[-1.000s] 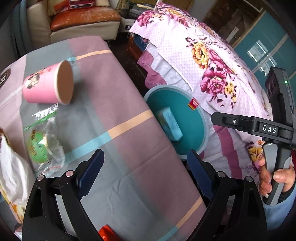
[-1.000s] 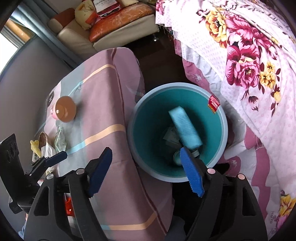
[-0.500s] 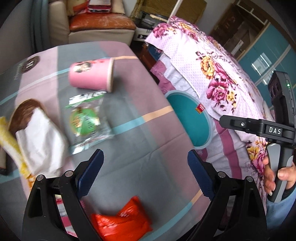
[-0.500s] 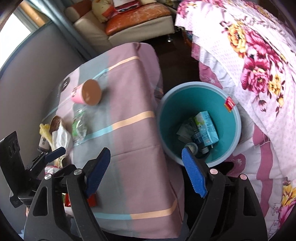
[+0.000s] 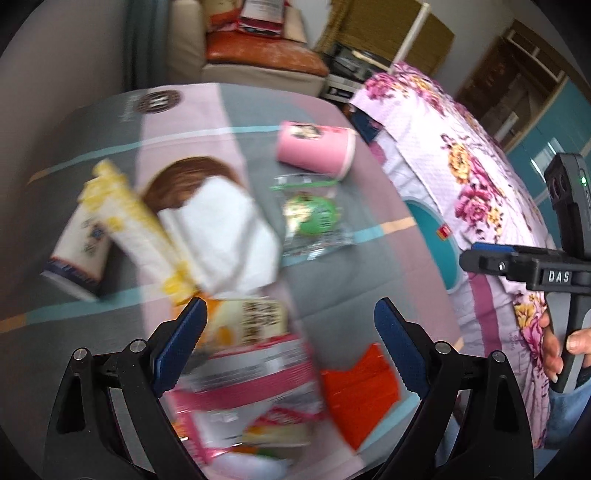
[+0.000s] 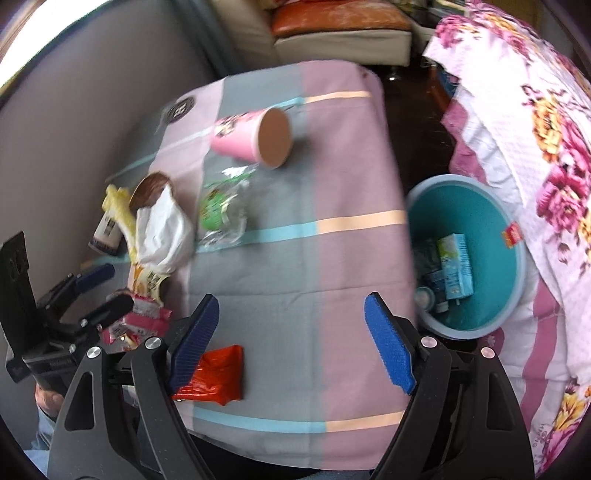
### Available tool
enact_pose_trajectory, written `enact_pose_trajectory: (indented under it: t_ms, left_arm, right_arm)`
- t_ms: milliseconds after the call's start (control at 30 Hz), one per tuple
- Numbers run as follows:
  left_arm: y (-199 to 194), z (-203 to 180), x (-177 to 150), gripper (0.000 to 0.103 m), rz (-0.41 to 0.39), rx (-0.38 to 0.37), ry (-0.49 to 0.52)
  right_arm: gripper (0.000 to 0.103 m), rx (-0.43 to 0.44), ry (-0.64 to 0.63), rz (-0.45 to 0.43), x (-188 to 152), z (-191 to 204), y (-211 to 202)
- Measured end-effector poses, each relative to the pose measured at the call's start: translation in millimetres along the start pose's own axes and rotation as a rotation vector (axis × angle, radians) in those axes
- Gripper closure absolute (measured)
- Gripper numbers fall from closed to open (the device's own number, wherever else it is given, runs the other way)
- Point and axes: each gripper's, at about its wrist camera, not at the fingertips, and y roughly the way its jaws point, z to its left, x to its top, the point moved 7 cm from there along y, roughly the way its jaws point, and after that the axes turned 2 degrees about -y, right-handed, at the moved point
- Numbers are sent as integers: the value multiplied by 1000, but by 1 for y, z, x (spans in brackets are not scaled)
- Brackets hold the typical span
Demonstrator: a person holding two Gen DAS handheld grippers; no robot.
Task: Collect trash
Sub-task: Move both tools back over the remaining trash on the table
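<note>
My left gripper (image 5: pixel 291 347) is open and empty above a pink snack wrapper (image 5: pixel 251 391) and a yellow-white packet (image 5: pixel 247 325). It shows at the left of the right wrist view (image 6: pixel 99 291). My right gripper (image 6: pixel 291 343) is open and empty above the tablecloth, an orange-red wrapper (image 6: pixel 214 376) by its left finger. On the table lie a tipped pink paper cup (image 6: pixel 251 136), a clear packet with a green label (image 6: pixel 218 210), a white paper bag over a brown bun (image 6: pixel 162 225) and a yellow wrapper (image 6: pixel 120 210). The teal bin (image 6: pixel 517 273) holds a blue carton (image 6: pixel 456 266).
The table (image 6: pixel 332 258) has a pink, grey and striped cloth. A flowered bedspread (image 6: pixel 546 147) lies to the right behind the bin. A sofa with an orange cushion (image 6: pixel 340 18) stands at the back. A grey wall runs along the table's left side.
Both grippers have swung left, away from the bin and over the table. The pile of wrappers has come into the left wrist view. Both stay open.
</note>
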Motion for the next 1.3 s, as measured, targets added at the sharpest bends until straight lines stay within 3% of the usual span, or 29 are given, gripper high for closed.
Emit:
enact_pose_trajectory:
  t_ms: [233, 467, 867, 1100, 1300]
  left_arm:
    - [-14, 54, -22, 11, 8, 29, -86]
    - [-23, 79, -48, 11, 41, 11, -131]
    - [5, 41, -56, 11, 84, 1, -8]
    - [13, 34, -56, 11, 93, 22, 24]
    - [-5, 63, -50, 11, 63, 42, -33]
  right_arm:
    - [25, 53, -110, 115, -16, 57, 35]
    - [25, 72, -211, 203, -40, 93, 52]
    - [25, 80, -73, 296, -84, 71, 75]
    - [25, 95, -57, 283, -81, 68, 74]
    - [25, 97, -123, 251, -62, 77, 63]
